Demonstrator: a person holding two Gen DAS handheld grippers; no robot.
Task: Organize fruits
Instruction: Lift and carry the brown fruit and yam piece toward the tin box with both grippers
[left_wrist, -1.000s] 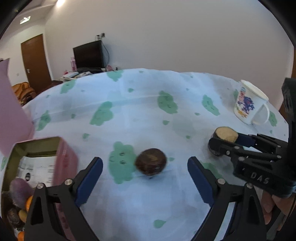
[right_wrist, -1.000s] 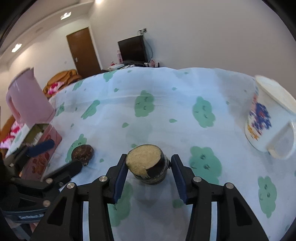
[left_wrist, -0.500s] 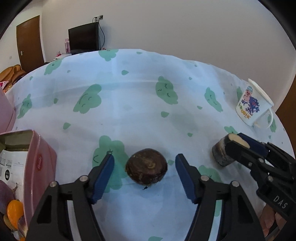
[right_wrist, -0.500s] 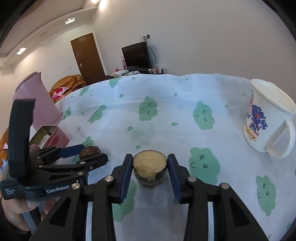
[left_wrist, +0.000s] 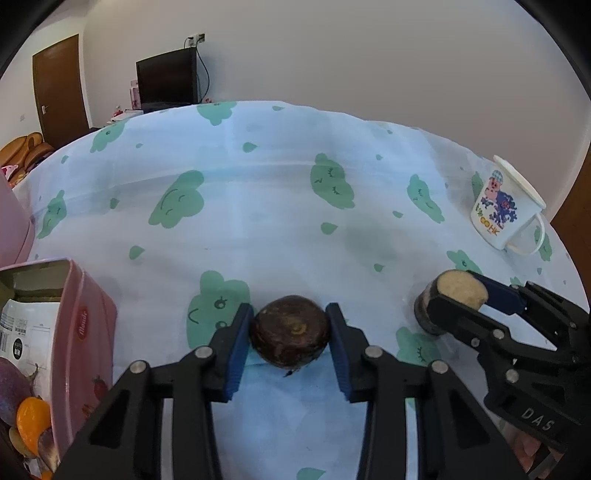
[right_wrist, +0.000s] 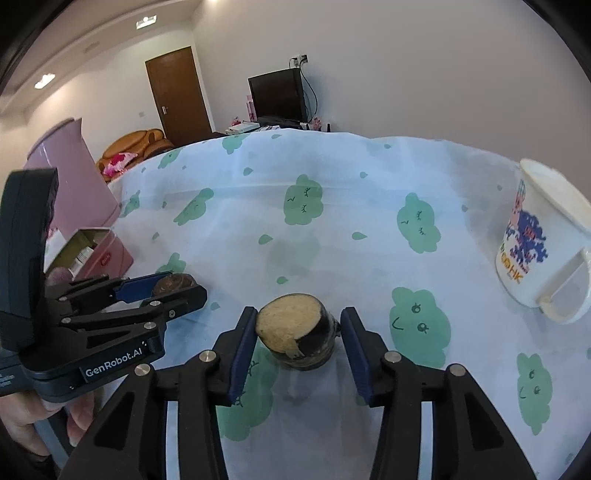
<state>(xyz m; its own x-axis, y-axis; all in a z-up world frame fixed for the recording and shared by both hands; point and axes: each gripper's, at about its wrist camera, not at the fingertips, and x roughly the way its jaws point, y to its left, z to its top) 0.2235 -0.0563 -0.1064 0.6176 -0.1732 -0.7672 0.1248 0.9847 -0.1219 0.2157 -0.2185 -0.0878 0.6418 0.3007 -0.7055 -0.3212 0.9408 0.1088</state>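
The dark round fruit (left_wrist: 290, 334) sits at the lower centre of the left wrist view, on the tablecloth (left_wrist: 258, 206) with green cloud prints. The left gripper (left_wrist: 290, 343) is closing on it: both blue pads (left_wrist: 236, 354) lie against the fruit's sides, one on each flank, pinching it while it rests on the cloth. In the right wrist view the same fruit shows only partly at middle left, between that gripper's fingers.

The cut fruit (right_wrist: 297, 334), pale on its sliced top and dark on its skin, stands at the lower centre of the right wrist view. The right gripper (right_wrist: 299, 343) straddles it with its jaws opening; the left pad is at the fruit's edge, and a narrow gap shows between the fruit and the right pad.

At the lower left of the left wrist view a pink box (left_wrist: 86, 332) stands open, holding an orange fruit (left_wrist: 33, 417) and a purple one. A pink jug (right_wrist: 70, 184) rises behind it at the left of the right wrist view. A white mug (right_wrist: 535, 251) with a cartoon print stands at the right edge, well apart from both fruits.
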